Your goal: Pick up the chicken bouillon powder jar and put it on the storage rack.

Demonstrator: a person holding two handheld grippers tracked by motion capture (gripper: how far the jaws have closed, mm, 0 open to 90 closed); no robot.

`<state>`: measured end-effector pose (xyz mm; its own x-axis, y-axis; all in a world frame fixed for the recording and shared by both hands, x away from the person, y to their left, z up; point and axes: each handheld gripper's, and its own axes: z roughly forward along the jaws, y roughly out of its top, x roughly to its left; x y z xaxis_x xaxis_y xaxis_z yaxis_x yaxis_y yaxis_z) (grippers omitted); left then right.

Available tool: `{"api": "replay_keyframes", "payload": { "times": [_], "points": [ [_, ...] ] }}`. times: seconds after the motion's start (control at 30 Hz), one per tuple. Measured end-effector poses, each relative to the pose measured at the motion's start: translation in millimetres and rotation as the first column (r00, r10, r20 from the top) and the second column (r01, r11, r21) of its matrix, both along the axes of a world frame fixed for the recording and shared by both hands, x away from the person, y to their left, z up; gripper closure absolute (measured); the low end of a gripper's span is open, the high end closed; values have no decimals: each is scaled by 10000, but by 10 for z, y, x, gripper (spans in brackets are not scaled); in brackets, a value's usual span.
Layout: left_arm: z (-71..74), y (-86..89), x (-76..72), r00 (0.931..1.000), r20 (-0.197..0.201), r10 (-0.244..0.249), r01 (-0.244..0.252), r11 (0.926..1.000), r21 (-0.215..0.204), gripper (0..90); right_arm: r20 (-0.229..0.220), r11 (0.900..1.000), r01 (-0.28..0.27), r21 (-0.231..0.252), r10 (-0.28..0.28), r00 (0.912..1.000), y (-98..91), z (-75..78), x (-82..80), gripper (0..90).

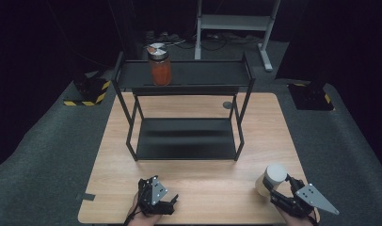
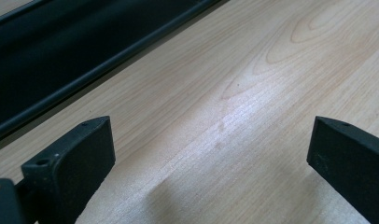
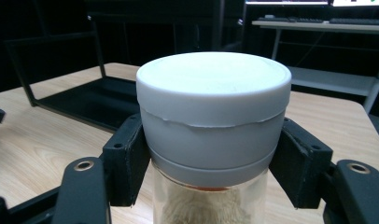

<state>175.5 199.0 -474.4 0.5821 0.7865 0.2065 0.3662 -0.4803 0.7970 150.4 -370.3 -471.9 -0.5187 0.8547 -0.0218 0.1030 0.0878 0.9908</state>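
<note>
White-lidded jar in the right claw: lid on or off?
On. The white lid sits seated atop the jar, and the right claw is shut on it just below the lid's rim.

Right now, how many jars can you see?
2. One jar with red stuff stands on the black shelf's top level. The white-lidded jar is clamped in the right hand-held gripper near the table's front edge.

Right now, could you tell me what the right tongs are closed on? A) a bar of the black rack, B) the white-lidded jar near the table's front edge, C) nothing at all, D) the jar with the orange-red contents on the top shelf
B: in the right gripper view the right tongs clamp both sides of the white-lidded jar, just below its lid, while the orange-red jar stands apart on the black rack.
</note>
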Motion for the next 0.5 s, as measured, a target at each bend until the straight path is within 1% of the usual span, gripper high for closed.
{"api": "replay_keyframes", "payload": {
  "times": [0.07,0.13,0.17,0.27,0.3,0.37,0.4,0.43,0.5],
  "points": [
    [4,-8,6,10000,-20,-37,37,10000,66,11,-24,10000,-44,35,44,10000,57,22,10,339],
    [5,19,15,9999,-63,-83,82,10000,-53,11,-74,10000,-90,41,90,9999,134,33,36,339],
    [5,19,15,9999,-63,-83,82,10000,-53,11,-74,10000,-90,41,90,9999,134,33,36,339],
    [2,37,11,9999,-52,-128,127,9998,-128,11,-1,9997,-220,-67,220,9998,231,59,67,339],
    [-4,28,-1,9998,46,-179,179,9998,-45,11,16,9996,-270,-87,270,9996,262,76,76,339],
    [-4,20,-4,9998,41,-207,207,9998,-9,11,53,9995,-309,-85,310,9995,287,88,82,339],
    [-4,10,-10,9996,99,-273,272,9996,102,11,122,9993,-373,-38,373,9992,333,107,93,339],
    [-4,10,-10,9996,99,-273,272,9996,102,11,122,9993,-373,-38,373,9992,333,107,93,339],
    [-7,12,-15,9995,128,-304,303,9995,109,11,269,9985,-550,-47,551,9981,416,151,128,339]
  ]
}}
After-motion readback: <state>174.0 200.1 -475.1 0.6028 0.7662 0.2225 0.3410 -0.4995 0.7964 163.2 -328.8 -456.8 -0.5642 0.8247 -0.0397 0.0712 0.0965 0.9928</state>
